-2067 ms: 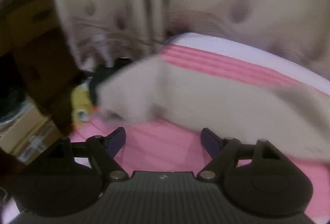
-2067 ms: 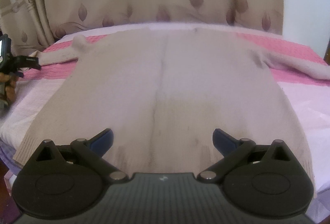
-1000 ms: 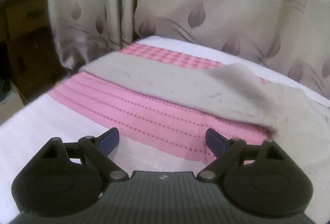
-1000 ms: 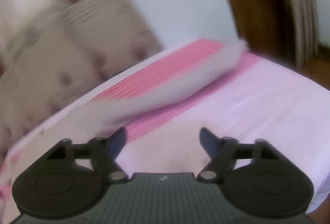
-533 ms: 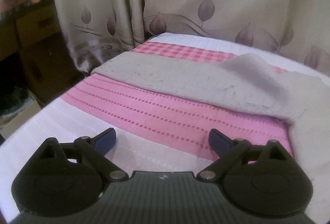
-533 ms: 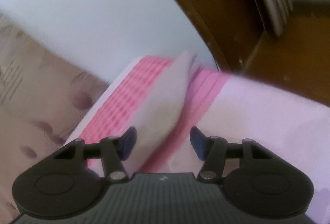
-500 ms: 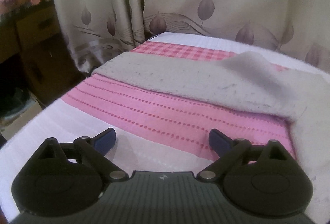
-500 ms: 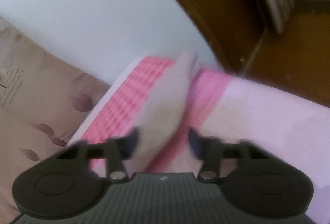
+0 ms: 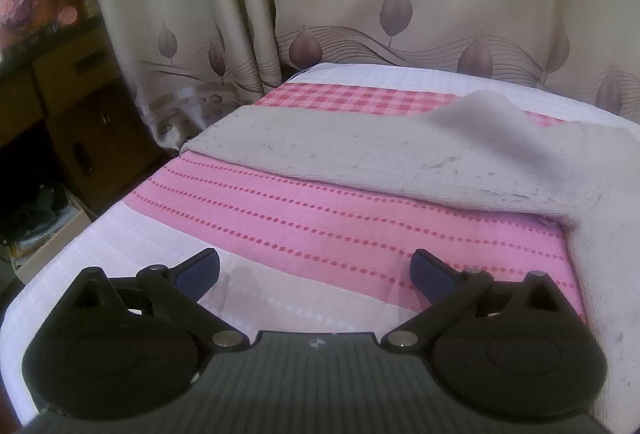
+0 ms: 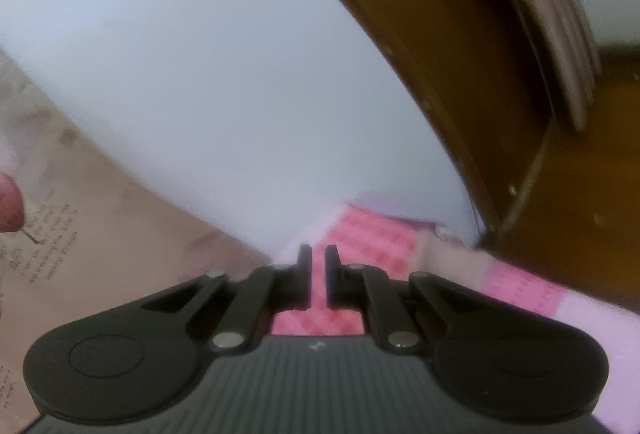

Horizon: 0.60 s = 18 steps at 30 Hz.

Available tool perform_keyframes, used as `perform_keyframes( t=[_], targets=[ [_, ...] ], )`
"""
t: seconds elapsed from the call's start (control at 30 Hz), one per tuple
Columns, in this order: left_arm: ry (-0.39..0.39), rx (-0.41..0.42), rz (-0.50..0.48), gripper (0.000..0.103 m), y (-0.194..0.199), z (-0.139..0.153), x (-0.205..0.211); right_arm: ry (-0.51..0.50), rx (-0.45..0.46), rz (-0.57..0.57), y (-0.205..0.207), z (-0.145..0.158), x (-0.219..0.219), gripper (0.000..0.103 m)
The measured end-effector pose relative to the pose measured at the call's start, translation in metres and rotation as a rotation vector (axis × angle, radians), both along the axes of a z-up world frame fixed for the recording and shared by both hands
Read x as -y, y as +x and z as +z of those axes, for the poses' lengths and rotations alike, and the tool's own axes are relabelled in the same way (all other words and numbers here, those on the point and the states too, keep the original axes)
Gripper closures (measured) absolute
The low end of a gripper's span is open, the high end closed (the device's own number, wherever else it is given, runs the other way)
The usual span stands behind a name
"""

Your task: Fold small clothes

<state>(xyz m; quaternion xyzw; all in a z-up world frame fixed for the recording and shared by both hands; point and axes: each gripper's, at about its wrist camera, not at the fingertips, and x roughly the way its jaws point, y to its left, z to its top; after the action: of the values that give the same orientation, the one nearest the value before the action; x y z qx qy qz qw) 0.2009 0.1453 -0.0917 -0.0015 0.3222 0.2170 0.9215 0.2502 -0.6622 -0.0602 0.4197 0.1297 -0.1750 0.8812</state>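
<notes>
Support surface: a bed point(image 9: 100, 246) covered by a white bedspread point(image 9: 280, 298) with pink dotted stripes and a pink checked band point(image 9: 352, 96) near the far edge. A beige knitted sweater point(image 9: 600, 234) lies directly on the bedspread; its sleeve point(image 9: 340, 142) extends flat across the pink area toward the bed's left edge, cuff at the edge
</notes>
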Motion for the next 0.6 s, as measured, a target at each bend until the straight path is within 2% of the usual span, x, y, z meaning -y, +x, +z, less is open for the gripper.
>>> perform_keyframes(
  t=[0.03, 0.17, 0.27, 0.33, 0.4, 0.5, 0.57, 0.6],
  targets=[
    [-0.003, 0.000, 0.001, 0.003, 0.000, 0.000, 0.000, 0.013, -0.010, 0.014, -0.006, -0.008, 0.003, 0.096],
    [-0.022, 0.002, -0.002, 0.002, 0.001, -0.001, -0.002, -0.112, -0.118, 0.003, -0.035, -0.034, 0.001, 0.096],
    [-0.019, 0.001, -0.001, 0.001, 0.001, -0.001, -0.002, -0.069, -0.180, 0.022, -0.053, -0.058, 0.008, 0.095],
    [-0.009, -0.003, 0.001, 0.000, 0.001, -0.001, -0.002, -0.056, -0.162, 0.081, -0.053, -0.064, 0.005, 0.095],
    [0.001, -0.006, 0.003, 0.000, 0.001, -0.001, -0.001, -0.076, -0.148, 0.159, -0.045, -0.057, -0.007, 0.095],
    [0.014, -0.010, 0.004, 0.000, 0.002, -0.001, 0.002, -0.067, -0.190, 0.334, -0.003, -0.051, -0.035, 0.095],
    [0.020, -0.011, 0.005, 0.000, 0.002, -0.001, 0.002, -0.082, -0.182, 0.366, 0.022, -0.042, -0.050, 0.095],
    [0.022, -0.012, 0.005, 0.000, 0.002, -0.001, 0.002, -0.068, -0.131, 0.341, 0.031, -0.038, -0.050, 0.095]
  ],
)
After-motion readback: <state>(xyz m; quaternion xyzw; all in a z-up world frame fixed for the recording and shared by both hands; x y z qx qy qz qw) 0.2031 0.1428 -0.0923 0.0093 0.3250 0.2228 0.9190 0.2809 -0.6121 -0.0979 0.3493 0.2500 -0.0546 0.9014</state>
